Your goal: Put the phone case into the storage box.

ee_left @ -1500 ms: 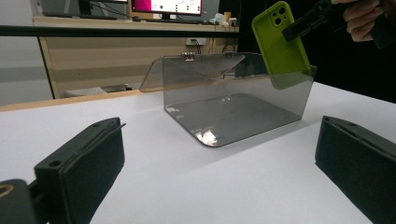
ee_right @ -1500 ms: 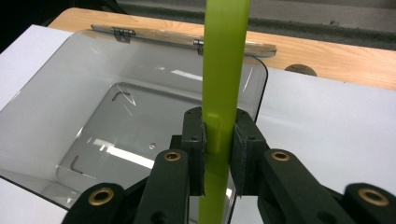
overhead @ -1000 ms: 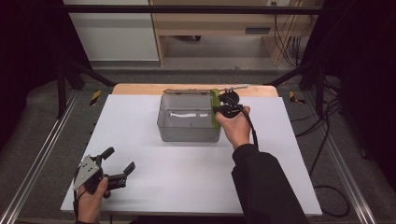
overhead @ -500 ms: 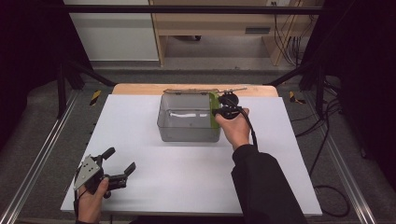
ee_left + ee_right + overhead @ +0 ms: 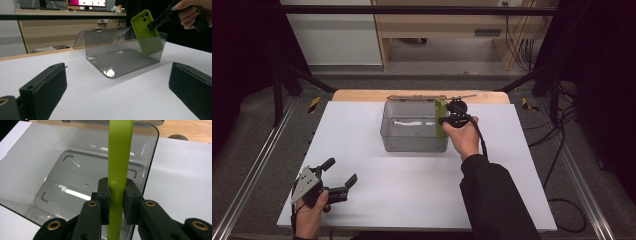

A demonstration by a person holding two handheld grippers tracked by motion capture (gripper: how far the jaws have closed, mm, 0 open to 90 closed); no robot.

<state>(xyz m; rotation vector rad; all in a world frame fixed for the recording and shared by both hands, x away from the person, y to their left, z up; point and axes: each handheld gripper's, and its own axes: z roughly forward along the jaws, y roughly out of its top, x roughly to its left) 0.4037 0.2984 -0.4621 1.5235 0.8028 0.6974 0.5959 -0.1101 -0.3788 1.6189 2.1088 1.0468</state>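
One green phone case (image 5: pixel 119 157) is pinched on edge between the closed jaws of the right claw (image 5: pixel 446 120) and held upright, its lower part already dipped inside the clear box (image 5: pixel 414 145) against that box's right wall, presumably so the slim edge slips past the rim. The lid (image 5: pixel 100 37) is seen folded back behind the box, which leaves the top free and the floor of the box bare for a set-down. The left claw (image 5: pixel 337 181) is held spread and empty at the near left of the white worktop (image 5: pixel 412 190), well apart from the box.
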